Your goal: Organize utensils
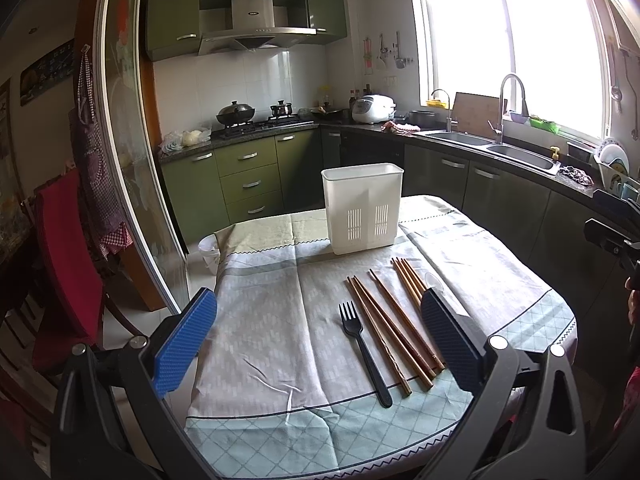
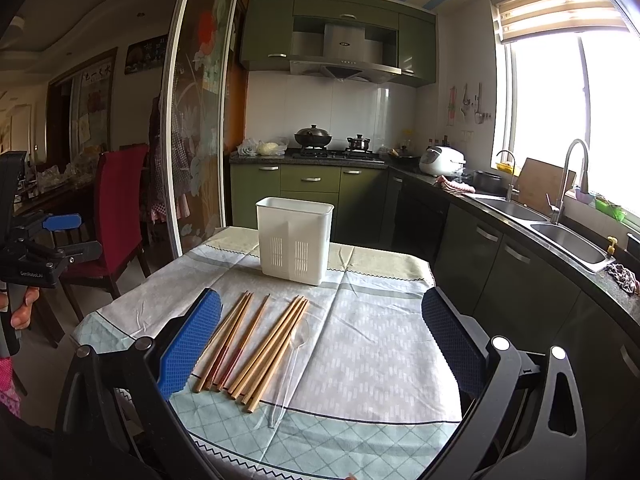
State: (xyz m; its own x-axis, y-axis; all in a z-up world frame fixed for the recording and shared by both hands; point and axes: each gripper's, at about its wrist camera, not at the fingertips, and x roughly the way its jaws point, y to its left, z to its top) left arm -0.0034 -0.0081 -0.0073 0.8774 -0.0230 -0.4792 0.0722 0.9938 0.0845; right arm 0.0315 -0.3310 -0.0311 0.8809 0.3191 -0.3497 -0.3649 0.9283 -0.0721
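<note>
A white utensil holder [image 1: 363,208] stands upright at the far side of the clothed table; it also shows in the right wrist view [image 2: 295,239]. In front of it lie several wooden chopsticks [image 1: 394,328], a black plastic fork [image 1: 363,350] to their left, and a clear plastic spoon [image 2: 290,364] to their right. The chopsticks also show in the right wrist view [image 2: 256,346]. My left gripper [image 1: 320,340] is open and empty above the table's near edge. My right gripper [image 2: 322,344] is open and empty, also above the near edge.
The table cloth [image 1: 260,320] covers the small table. A red chair [image 1: 60,264] stands to the left beside a sliding glass door [image 1: 132,160]. Green cabinets, a stove with pots [image 1: 236,114] and a sink counter [image 1: 500,148] lie beyond and to the right.
</note>
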